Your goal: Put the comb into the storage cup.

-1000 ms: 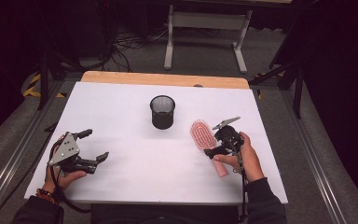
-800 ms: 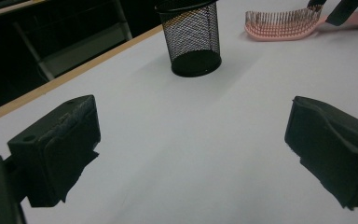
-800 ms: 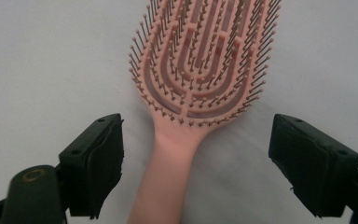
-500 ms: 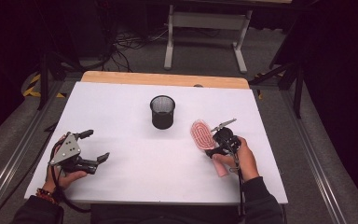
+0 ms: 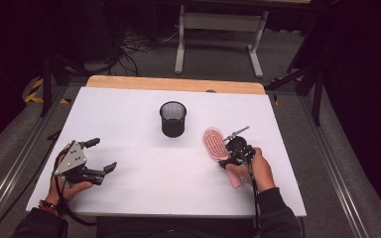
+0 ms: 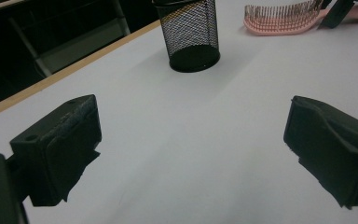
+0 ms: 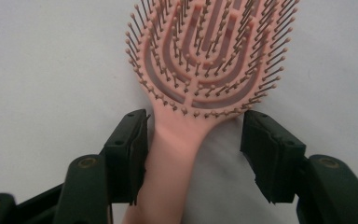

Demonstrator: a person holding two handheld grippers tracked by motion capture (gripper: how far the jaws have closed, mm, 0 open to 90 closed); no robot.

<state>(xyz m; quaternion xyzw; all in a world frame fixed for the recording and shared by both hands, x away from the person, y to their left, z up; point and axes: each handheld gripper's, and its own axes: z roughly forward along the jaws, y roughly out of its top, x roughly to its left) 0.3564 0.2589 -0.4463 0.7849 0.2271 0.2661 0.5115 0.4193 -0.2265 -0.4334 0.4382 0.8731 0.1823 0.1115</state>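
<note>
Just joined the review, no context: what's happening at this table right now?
A person works at a white table with a hand-held gripper in each hand. The right hand-held gripper sits at the neck of a pink hairbrush lying bristles-up, jaws open on either side of the handle; one jaw touches it, the other stands apart. The left hand-held gripper is open near the table's left side, holding nothing. A black mesh cup stands upright mid-table, apart from the brush.

A white-topped table (image 5: 129, 114) with a wooden far edge stands on grey floor (image 5: 218, 59); beyond, a grey stand (image 5: 218, 22), cables, darkness.
</note>
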